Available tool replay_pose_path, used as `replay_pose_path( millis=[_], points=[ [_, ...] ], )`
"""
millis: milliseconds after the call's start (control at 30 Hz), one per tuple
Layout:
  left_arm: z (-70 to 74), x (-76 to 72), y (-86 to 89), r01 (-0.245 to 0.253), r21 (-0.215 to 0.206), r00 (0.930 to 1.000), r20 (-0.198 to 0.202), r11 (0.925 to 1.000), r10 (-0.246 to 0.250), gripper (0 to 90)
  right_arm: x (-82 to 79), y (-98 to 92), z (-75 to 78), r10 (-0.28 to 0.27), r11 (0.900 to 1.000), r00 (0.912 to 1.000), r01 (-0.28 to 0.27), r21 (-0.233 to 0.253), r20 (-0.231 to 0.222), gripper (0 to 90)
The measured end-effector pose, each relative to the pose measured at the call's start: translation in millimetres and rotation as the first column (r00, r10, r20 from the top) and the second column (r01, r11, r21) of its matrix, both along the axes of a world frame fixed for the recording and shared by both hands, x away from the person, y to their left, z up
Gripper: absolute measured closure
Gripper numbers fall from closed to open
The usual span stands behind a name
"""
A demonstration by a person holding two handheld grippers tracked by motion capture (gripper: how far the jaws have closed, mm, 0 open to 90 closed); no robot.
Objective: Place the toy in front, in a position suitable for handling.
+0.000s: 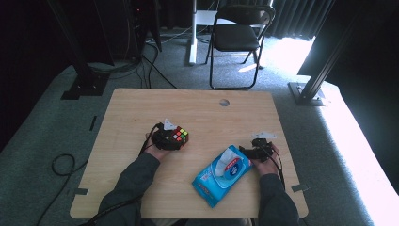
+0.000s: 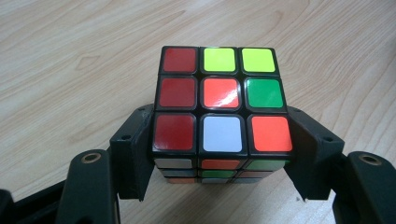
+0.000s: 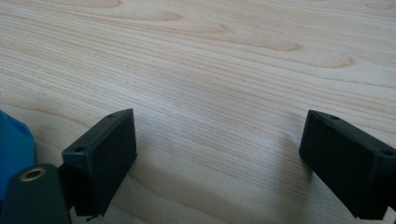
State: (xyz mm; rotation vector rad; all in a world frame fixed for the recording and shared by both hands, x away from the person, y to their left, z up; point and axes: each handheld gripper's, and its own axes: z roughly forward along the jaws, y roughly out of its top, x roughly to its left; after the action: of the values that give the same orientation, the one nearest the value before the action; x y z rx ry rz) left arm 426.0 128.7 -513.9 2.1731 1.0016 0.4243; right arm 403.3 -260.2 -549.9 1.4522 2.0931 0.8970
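A scrambled Rubik's cube (image 2: 221,106) (image 1: 179,136) sits between the jaws of my left gripper (image 2: 219,156) (image 1: 170,136), which is shut on its two sides; red, orange, green, yellow and white stickers face the camera. It rests low over the wooden table (image 1: 197,113), left of centre. My right gripper (image 3: 219,161) (image 1: 259,147) stands open near the table's right side, bare wood between its jaws. A blue pack of wet wipes (image 1: 222,174) (image 3: 14,149) lies just left of it, with a white tissue sticking out of its lid.
A round cable hole (image 1: 224,102) sits near the table's far edge. Beyond the table stand a black folding chair (image 1: 237,37), black frame posts (image 1: 324,70) and floor cables (image 1: 61,165).
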Motion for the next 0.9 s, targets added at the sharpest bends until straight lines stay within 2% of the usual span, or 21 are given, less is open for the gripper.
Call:
replay_pose_path(
  millis=[133, 367, 900],
  points=[
    [0.0, 0.1, 1.9, -0.006, 0.000, 1.0000, 0.000, 1.0000, 0.006, 30.8, 0.0, 0.0, 0.0, 0.000, 1.000, 1.0000, 0.000, 0.000, 0.000, 10.6],
    [2.5, -0.1, 8.4, -0.013, -0.051, 0.9999, -0.006, 0.9986, 0.013, 21.9, 0.0, 0.0, 0.0, 0.000, 1.000, 1.0000, 0.000, 0.000, 0.000, 10.6],
    [16.5, -10.2, 21.8, -0.004, -0.096, 0.9999, 0.014, 0.9954, 0.005, 22.4, 0.0, 0.0, 0.0, 0.000, 1.000, 1.0000, 0.000, 0.000, 0.000, 10.6]
  ],
)
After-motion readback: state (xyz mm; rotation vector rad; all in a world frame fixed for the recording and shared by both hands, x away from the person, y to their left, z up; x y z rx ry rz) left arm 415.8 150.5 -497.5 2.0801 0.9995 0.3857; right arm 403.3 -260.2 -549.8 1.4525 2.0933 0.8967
